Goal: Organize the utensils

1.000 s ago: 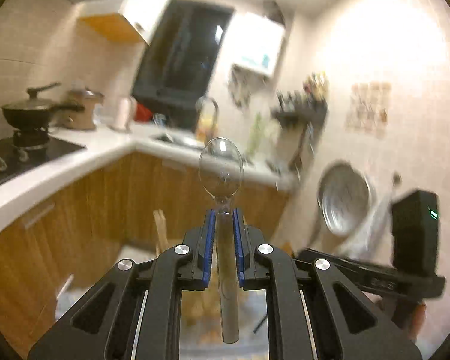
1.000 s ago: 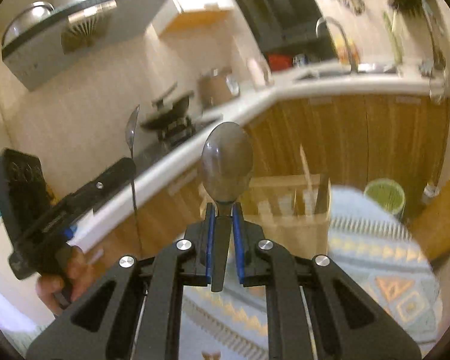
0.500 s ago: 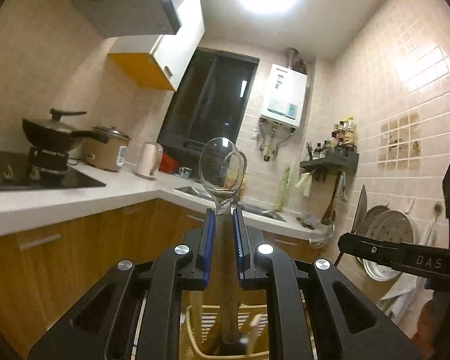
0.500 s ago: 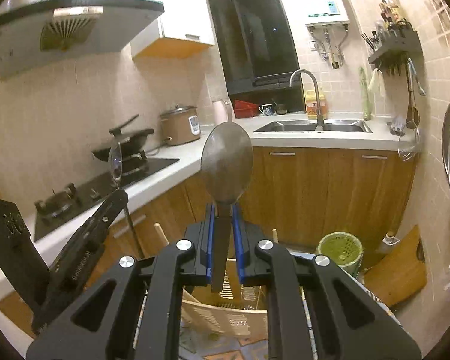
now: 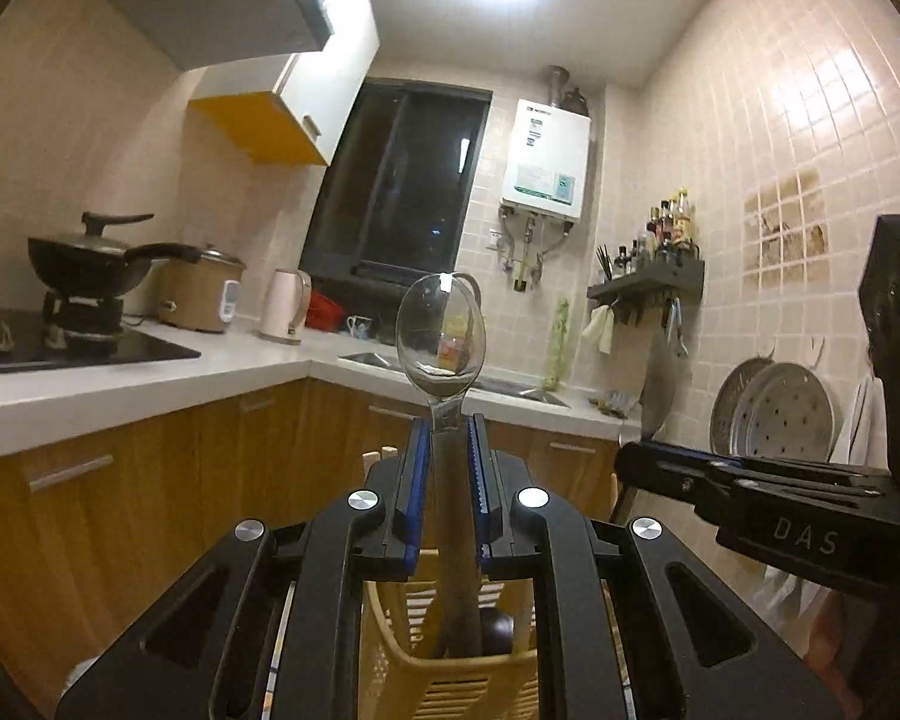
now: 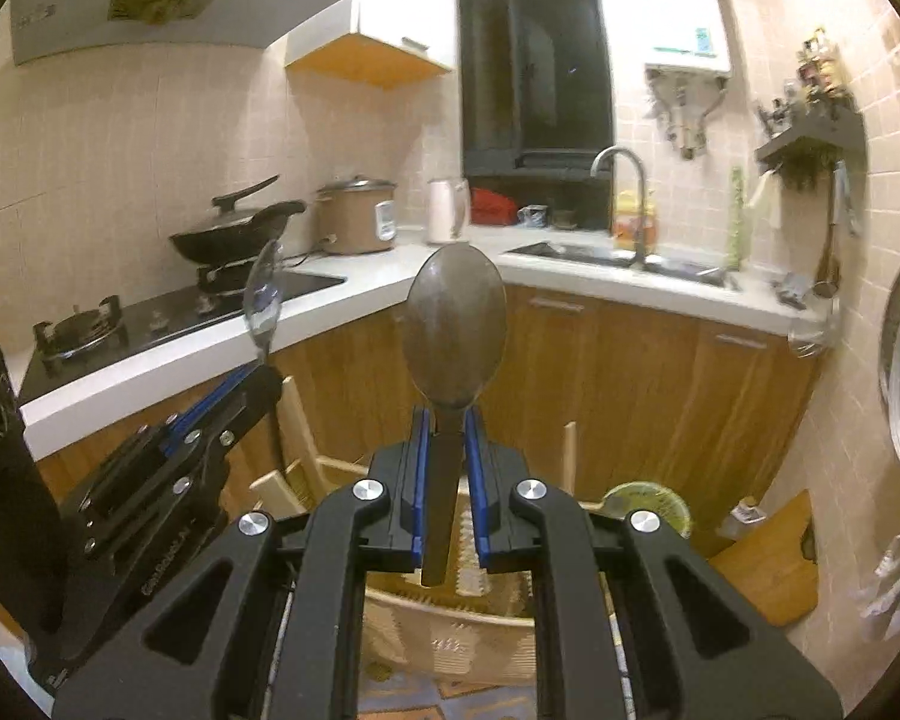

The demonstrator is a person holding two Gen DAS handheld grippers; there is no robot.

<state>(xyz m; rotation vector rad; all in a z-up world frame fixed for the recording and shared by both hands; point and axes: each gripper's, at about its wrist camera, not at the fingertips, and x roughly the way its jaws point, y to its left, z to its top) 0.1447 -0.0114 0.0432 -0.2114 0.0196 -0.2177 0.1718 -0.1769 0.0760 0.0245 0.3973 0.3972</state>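
Left gripper clamps a clear spoon, right gripper a metal spoon, both upright above the basket; counter close behind, open air between

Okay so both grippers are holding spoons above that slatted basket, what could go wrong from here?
1. Each spoon is pinched only by its thin handle, so the clear spoon or the metal spoon could swivel or slip.
2. The left gripper and right gripper are close together; they might collide over the basket.
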